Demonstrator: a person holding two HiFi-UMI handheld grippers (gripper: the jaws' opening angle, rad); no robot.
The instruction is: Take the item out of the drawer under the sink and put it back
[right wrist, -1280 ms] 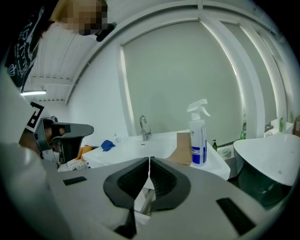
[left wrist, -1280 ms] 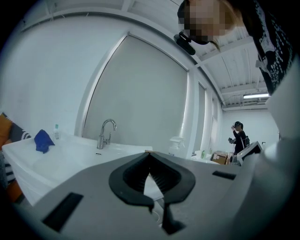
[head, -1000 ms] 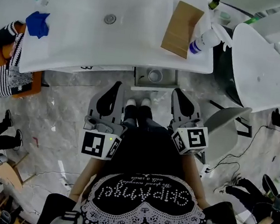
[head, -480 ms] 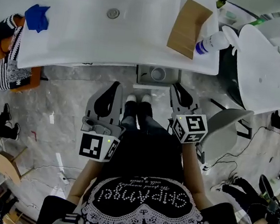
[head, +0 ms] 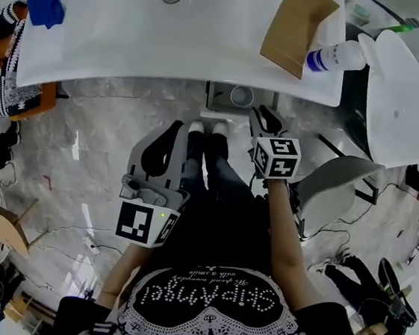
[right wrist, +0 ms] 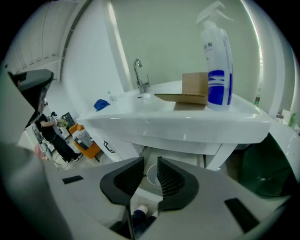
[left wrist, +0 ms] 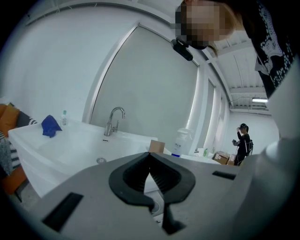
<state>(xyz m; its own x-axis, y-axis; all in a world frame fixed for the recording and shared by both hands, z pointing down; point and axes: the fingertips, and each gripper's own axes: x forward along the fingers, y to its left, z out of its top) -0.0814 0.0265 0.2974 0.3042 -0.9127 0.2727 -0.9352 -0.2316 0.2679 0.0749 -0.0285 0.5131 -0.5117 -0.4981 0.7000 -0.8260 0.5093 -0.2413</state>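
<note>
**Two hand-held grippers at the drawer under the sink**

- Left gripper [head: 175, 126]: grey moulded shell with black ribbed pads. The pads are pressed together with nothing between them. It is held beside the person's legs, well apart from the sink.
- Right gripper [head: 265, 117]: same build. Its jaws have just been opening and stand partly spread, the pads touching nothing. The tips are just in front of the open drawer [head: 219, 98].
- Item: round container [head: 241, 96], pale, smooth and cup-shaped. It sits in the drawer and shows through the gap of the right jaws.
- Drawer: shallow grey box, pulled out below the front edge of the sink [head: 133, 49].
- Sink: glossy white with a wide shallow basin.
- On the sink top:
  - brown cardboard box [head: 297, 26]
  - upright white spray bottle [head: 341, 56] with a blue label
  - crumpled blue cloth [head: 46, 3]
</note>
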